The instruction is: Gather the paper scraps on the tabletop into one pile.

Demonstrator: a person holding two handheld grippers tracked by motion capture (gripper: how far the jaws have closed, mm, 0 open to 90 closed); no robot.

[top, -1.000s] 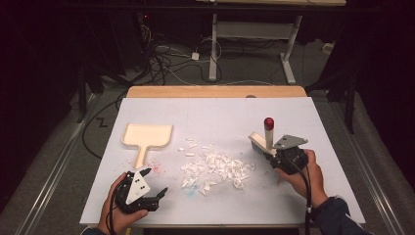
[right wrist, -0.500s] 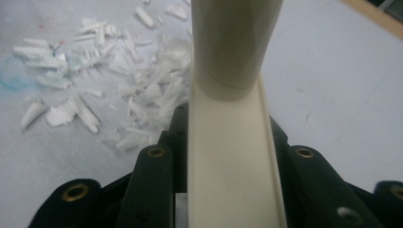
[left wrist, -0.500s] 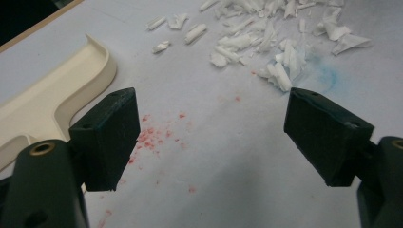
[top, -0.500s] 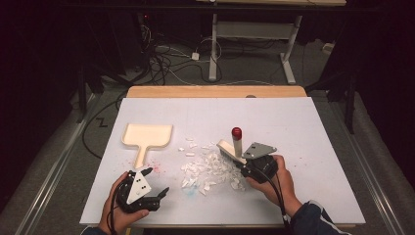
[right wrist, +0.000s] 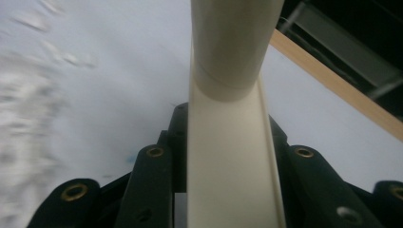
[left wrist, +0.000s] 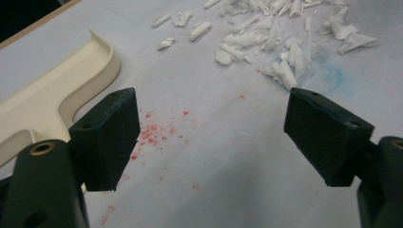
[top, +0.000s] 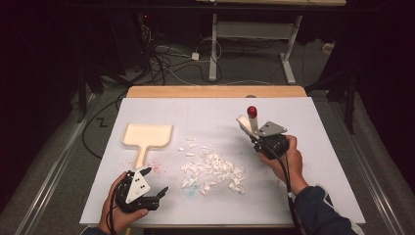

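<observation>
The right gripper is clamping the cream brush upright beside the white scraps for sweeping, while the left gripper, jaws apart, is waiting near the dustpan

My left hand rested low at the near left, wrapped around the left gripper, which pointed off to the right and lay close over the surface. Its jaws stood wide apart with nothing between them. My right hand sat farther out on the right side, forearm in a dark sleeve angling in from the bottom. The right gripper pointed up and away from me, its jaws drawn tight.
</observation>
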